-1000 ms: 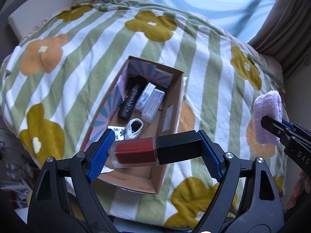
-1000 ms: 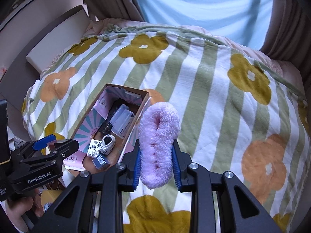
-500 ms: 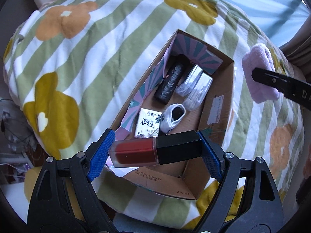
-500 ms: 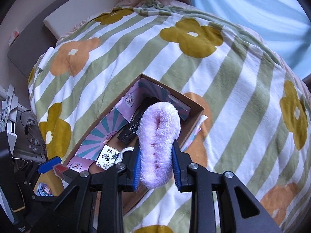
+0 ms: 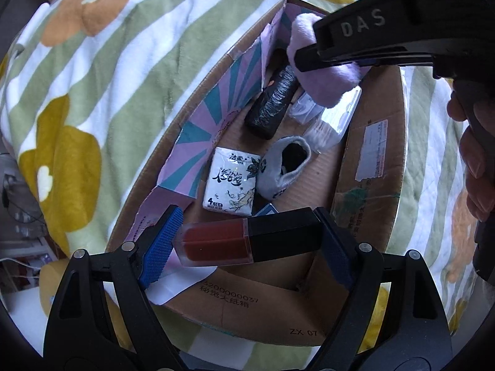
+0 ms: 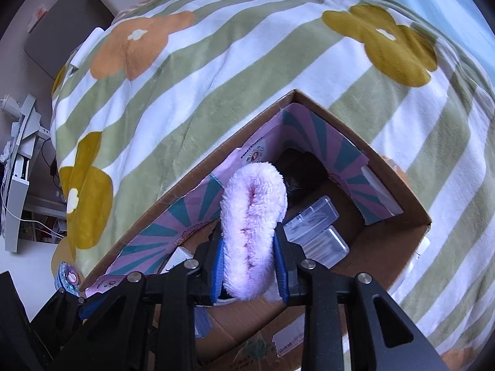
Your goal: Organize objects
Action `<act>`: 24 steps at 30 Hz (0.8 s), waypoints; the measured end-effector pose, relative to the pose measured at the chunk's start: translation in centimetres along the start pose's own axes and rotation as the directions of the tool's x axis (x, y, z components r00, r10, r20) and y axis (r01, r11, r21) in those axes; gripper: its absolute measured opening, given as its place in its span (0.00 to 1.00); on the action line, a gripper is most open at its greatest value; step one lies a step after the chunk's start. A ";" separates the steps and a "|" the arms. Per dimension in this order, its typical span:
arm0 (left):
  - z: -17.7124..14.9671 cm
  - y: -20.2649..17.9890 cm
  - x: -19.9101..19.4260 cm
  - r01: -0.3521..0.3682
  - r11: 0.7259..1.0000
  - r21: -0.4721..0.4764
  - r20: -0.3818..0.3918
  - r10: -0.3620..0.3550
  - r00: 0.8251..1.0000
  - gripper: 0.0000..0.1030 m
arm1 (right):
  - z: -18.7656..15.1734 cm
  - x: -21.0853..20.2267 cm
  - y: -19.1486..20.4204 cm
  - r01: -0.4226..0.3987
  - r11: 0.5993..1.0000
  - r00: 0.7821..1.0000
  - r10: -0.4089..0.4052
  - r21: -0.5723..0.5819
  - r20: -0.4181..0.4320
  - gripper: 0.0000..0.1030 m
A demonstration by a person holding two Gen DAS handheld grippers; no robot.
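The left gripper [image 5: 247,241] points steeply down over the near end of the cardboard box [image 5: 368,185], clamping a red lip-gloss tube [image 5: 247,241] crosswise. Farther in, the right gripper [image 6: 249,262] pinches a fluffy pink cloth [image 6: 252,235] above the box's crowded far end, near the corner walls.

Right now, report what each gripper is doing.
Left gripper: shut on the red lip gloss tube.
Right gripper: shut on the pink fluffy sock.

Two black plastic tools, left [image 5: 247,241] and right [image 6: 250,266], with ribbed blue pads and silver screws (one lettered "DAS").
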State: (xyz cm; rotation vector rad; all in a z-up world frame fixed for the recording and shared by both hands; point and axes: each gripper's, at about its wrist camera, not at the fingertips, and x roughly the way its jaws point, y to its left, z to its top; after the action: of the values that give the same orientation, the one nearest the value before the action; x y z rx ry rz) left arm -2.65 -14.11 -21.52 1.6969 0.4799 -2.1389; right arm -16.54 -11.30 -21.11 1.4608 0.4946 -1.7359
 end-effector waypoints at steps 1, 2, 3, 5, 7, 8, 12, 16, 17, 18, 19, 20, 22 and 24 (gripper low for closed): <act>0.0 -0.2 0.2 -0.001 1.000 0.006 0.000 0.001 1.000 0.81 | 0.0 0.2 0.0 -0.004 1.000 1.000 0.004 -0.002 -0.005 0.25; 0.1 -0.4 0.3 -0.002 1.000 0.011 0.000 0.002 1.000 0.81 | 0.0 0.3 0.0 -0.005 1.000 1.000 0.005 -0.001 -0.011 0.25; 0.2 -0.6 0.4 -0.003 1.000 0.017 0.000 0.003 1.000 0.81 | 0.0 0.5 -0.1 -0.005 1.000 1.000 0.005 0.003 -0.015 0.25; 0.4 -1.0 0.5 0.012 1.000 0.026 -0.001 -0.012 1.000 0.81 | 0.0 0.8 -0.3 -0.017 1.000 0.999 0.018 0.015 -0.028 0.25; 0.6 -1.3 0.7 0.031 0.999 0.028 -0.011 -0.031 0.999 0.81 | 0.1 1.1 -0.7 -0.047 0.998 0.998 0.049 0.037 -0.036 0.35; 0.7 -1.5 0.8 0.024 0.999 0.034 -0.014 -0.023 1.000 0.83 | 0.1 1.1 -0.8 -0.066 0.997 0.997 0.067 0.047 -0.032 0.43; 0.6 -2.3 0.5 0.028 0.998 0.064 0.002 -0.029 1.000 1.00 | 0.0 0.9 -0.9 -0.108 0.993 0.994 0.109 0.050 -0.021 1.00; 0.2 -2.7 0.6 0.019 0.997 0.072 -0.006 -0.019 1.000 1.00 | -0.3 0.8 -0.6 -0.076 0.997 0.997 0.077 0.021 -0.030 1.00; 0.1 -2.7 0.5 0.019 0.997 0.071 -0.006 -0.019 1.000 1.00 | -0.4 0.7 -0.7 -0.072 0.997 0.997 0.073 0.024 -0.029 1.00; 0.0 -2.7 0.4 0.017 0.997 0.073 -0.004 -0.017 1.000 1.00 | -0.5 0.7 -0.7 -0.074 0.997 0.997 0.075 0.031 -0.030 1.00; 0.0 -2.8 0.3 0.017 0.997 0.076 -0.001 -0.017 1.000 1.00 | -0.6 0.5 -0.8 -0.074 0.996 0.997 0.075 0.040 -0.028 1.00; -0.1 -2.8 0.1 0.018 0.997 0.079 0.001 -0.019 1.000 1.00 | -0.7 0.4 -0.8 -0.070 0.996 0.997 0.072 0.047 -0.024 1.00; -0.2 -2.7 -0.2 0.017 0.997 0.081 0.009 -0.017 1.000 1.00 | -0.8 0.0 -0.7 -0.067 0.996 0.997 0.068 0.054 -0.022 1.00; -0.2 -2.6 -0.5 0.016 0.997 0.080 0.015 -0.017 1.000 1.00 | -1.0 -0.5 -0.6 -0.062 0.997 0.998 0.063 0.055 -0.015 1.00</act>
State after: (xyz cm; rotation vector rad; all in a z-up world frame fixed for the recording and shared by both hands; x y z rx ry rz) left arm -3.64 -11.68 -20.93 1.7229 0.4107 -2.2093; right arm -16.33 -10.08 -20.98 1.5147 0.4086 -1.7015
